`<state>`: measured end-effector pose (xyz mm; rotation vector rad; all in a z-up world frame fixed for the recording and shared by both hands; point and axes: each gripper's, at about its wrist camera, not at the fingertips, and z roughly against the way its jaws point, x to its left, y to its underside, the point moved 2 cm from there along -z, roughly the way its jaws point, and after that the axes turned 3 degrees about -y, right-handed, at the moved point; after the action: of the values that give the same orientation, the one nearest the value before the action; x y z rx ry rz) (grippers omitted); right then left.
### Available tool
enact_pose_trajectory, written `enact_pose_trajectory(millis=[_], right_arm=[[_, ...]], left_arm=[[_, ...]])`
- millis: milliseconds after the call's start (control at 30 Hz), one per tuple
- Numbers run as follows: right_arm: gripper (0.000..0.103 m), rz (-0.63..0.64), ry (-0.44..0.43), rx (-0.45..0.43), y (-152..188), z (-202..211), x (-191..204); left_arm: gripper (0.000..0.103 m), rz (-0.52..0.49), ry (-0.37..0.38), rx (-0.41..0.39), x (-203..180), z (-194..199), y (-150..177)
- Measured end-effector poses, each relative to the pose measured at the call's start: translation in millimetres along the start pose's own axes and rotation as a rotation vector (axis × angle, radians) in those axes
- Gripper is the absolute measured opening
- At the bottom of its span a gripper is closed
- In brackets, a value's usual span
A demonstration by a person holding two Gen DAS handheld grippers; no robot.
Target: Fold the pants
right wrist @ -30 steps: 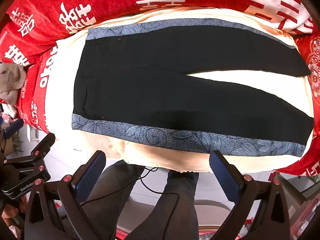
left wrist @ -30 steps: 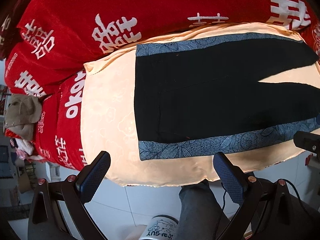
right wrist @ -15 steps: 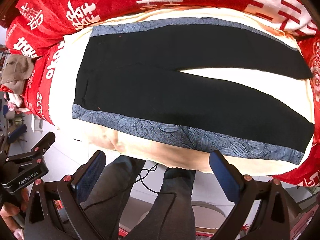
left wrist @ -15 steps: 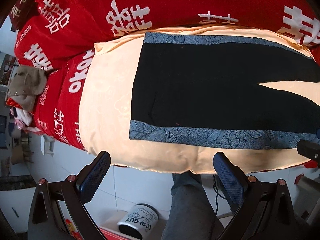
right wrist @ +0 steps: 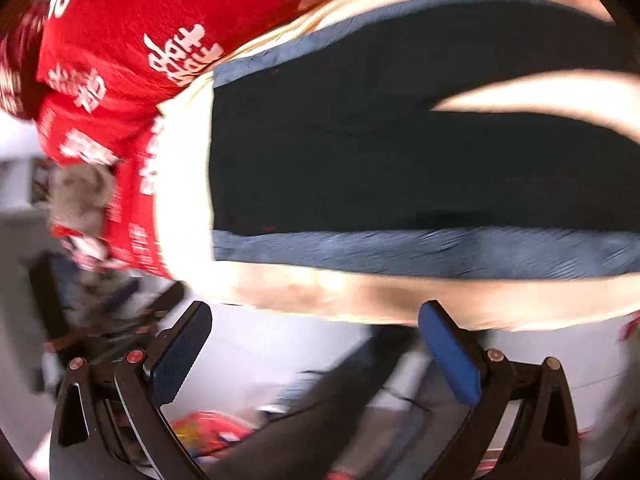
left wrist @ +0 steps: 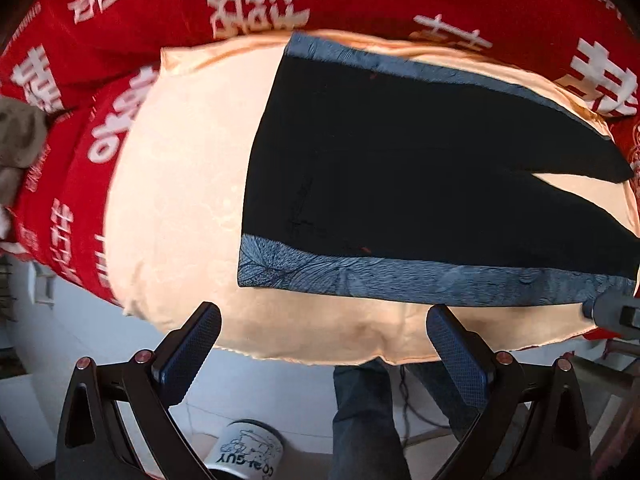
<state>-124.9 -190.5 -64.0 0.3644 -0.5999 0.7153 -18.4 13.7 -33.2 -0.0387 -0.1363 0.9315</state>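
Observation:
Black pants [left wrist: 400, 168] with blue patterned side stripes lie flat on a peach cloth [left wrist: 176, 184], waistband to the left, the two legs parting toward the right. In the blurred right wrist view the pants [right wrist: 380, 152] fill the upper right. My left gripper [left wrist: 324, 340] is open, hovering just off the cloth's near edge below the near stripe, holding nothing. My right gripper [right wrist: 316, 336] is open too, near the cloth's front edge below the waist end. Part of the right gripper's body [left wrist: 616, 314] shows at the far right of the left wrist view.
A red quilt [left wrist: 120, 20] with white characters lies behind and left of the cloth. A grey-brown garment [left wrist: 16, 140] sits at the far left. Below the bed edge are a person's dark trouser leg [left wrist: 364, 412], a printed white mug [left wrist: 248, 456] and white floor tiles.
Both grippers have moved closer to the bed's near edge. The right gripper swung fast to the left toward the waist end, blurring its view. Both stay open.

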Motion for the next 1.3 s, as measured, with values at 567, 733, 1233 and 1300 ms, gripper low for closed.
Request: enact_pose_trajectory(millis=[567, 733, 1233, 1300], right_arm=[[0.069, -0.256, -0.404, -0.024, 18.4, -180.6, -61.8], [0.069, -0.313, -0.522, -0.109, 7.8, -175.3, -70.5], [0.069, -0.228, -0.503, -0.153, 2.8, -121.0, -72.8], [0.069, -0.277, -0.473, -0.171, 14.3, -119.7, -95.9]], left_arm=[[0.103, 0.24, 0.406, 0.033, 43.4, -127.0, 22.5], [0.103, 0.329, 0.512, 0.066, 45.6, -136.7, 23.3], [0.046, 0.346, 0.541, 0.032, 25.1, -140.9, -30.9], [0.046, 0.328, 0.54, 0.038, 26.1, -141.3, -29.2]])
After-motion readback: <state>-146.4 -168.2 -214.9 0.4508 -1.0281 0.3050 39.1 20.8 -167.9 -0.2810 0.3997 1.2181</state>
